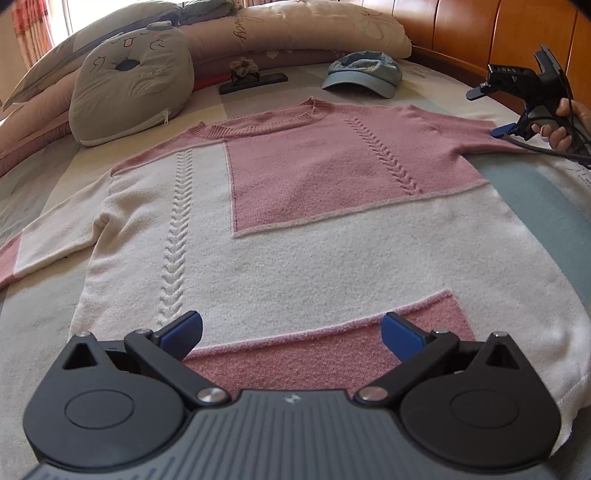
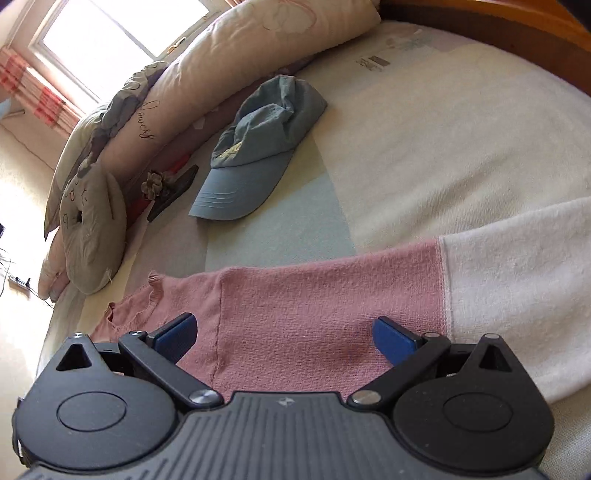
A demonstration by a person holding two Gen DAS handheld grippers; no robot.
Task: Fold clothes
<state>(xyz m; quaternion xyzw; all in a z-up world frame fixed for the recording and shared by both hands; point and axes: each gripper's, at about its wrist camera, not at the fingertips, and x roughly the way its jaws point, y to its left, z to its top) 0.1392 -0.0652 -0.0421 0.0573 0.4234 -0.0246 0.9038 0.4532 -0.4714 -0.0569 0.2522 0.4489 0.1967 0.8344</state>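
Pink-and-white knit sweater (image 1: pixel 295 229) spread flat, front up, on the bed (image 1: pixel 546 206), neckline toward the pillows, hem toward the left wrist camera. Cable-stitch columns down the white left panel and the pink chest block. One sleeve (image 1: pixel 48 243) extended to the left edge of the left wrist view, white with a pink cuff end; other sleeve (image 2: pixel 332 317) extended toward the far right, pink at the shoulder, white further out.

Left claw (image 1: pixel 291 334) spread wide, blue pads (image 1: pixel 184 332) apart, poised over the sweater hem above a pink patch; contact with the knit not discernible, nothing pinched.

Right claw (image 2: pixel 284 334) spread wide over the pink part of the right sleeve, close above the fabric, nothing pinched between the pads (image 2: pixel 391 338). Same claw visible from the left wrist view at the far right (image 1: pixel 506 110), carried by the person's hand (image 1: pixel 561 125), one blue fingertip at the sleeve's edge.

Beyond the neckline: blue cap (image 1: pixel 364 74) with brim toward the sweater, lying on the bed apart from it; grey cat-face cushion (image 1: pixel 133 85) at the left; dark flat bar (image 1: pixel 253 83) bearing a small scrunched object (image 1: pixel 242 70) between cushion and cap. Long rolled quilt (image 1: pixel 295 29) and pillows along the far side. Wooden headboard (image 1: pixel 480 26) at upper right. Window (image 2: pixel 110 40) with red-checked curtain (image 2: pixel 33 92) in the right wrist view.
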